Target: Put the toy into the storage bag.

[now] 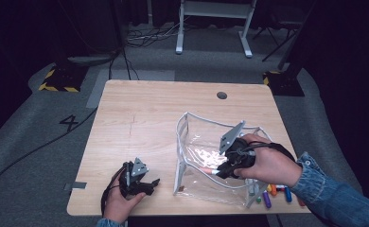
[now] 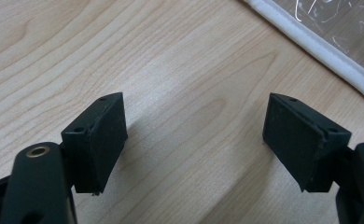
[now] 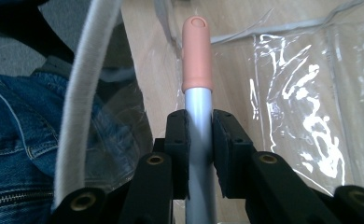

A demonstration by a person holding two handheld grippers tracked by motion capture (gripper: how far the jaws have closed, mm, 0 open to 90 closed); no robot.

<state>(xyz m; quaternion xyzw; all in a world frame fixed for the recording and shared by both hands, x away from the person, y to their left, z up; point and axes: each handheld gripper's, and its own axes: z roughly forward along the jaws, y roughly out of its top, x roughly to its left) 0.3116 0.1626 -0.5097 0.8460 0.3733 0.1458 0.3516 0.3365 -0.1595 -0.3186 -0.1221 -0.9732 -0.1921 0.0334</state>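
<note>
Inside clear pouch [image 1: 199, 142], right tongs [image 3: 199, 140] clamping marker [image 3: 197, 60] (peach cap), wrist angled left

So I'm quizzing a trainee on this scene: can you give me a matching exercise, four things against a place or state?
Things:
1. left gripper
2. right gripper
3. clear pouch
4. loose markers

States:
A. lying at the table's near right edge
B. jaws shut on a pink-capped marker
C. standing open on the table
D. jaws apart, nothing between them

Pairs: 1-D, 2-B, 3-C, 4-A
</note>
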